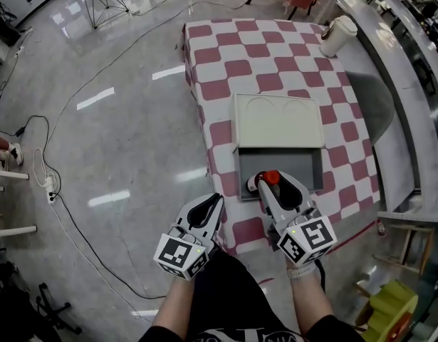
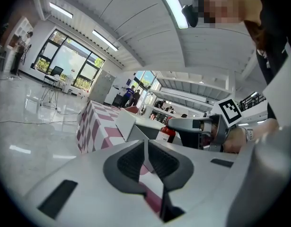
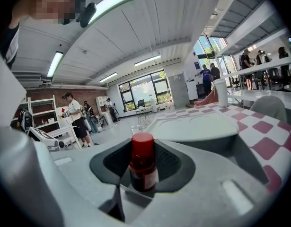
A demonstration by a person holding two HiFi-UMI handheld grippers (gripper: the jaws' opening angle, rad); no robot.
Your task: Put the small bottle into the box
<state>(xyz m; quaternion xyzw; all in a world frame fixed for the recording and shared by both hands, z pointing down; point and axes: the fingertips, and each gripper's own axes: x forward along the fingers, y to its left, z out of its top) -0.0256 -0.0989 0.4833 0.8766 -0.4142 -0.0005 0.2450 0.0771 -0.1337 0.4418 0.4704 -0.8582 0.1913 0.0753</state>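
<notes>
The left hand-held gripper (image 1: pixel 207 206) hangs at the near left corner of the counter (image 1: pixel 226 70), which is covered in a red-and-white checked cloth. The left gripper view shows its jaws pressed together with nothing between them. To its right, the right hand-held gripper (image 1: pixel 270 185) pinches the small bottle (image 1: pixel 270 178) between its jaws. The bottle is dark with a red cap and stands upright. It is over the near part of the open grey box (image 1: pixel 293 166), whose pale lid (image 1: pixel 278 120) is folded back on the far side. Whether the bottle touches the box floor cannot be told. A white cup (image 1: pixel 337 35) stands at the counter's far right corner.
</notes>
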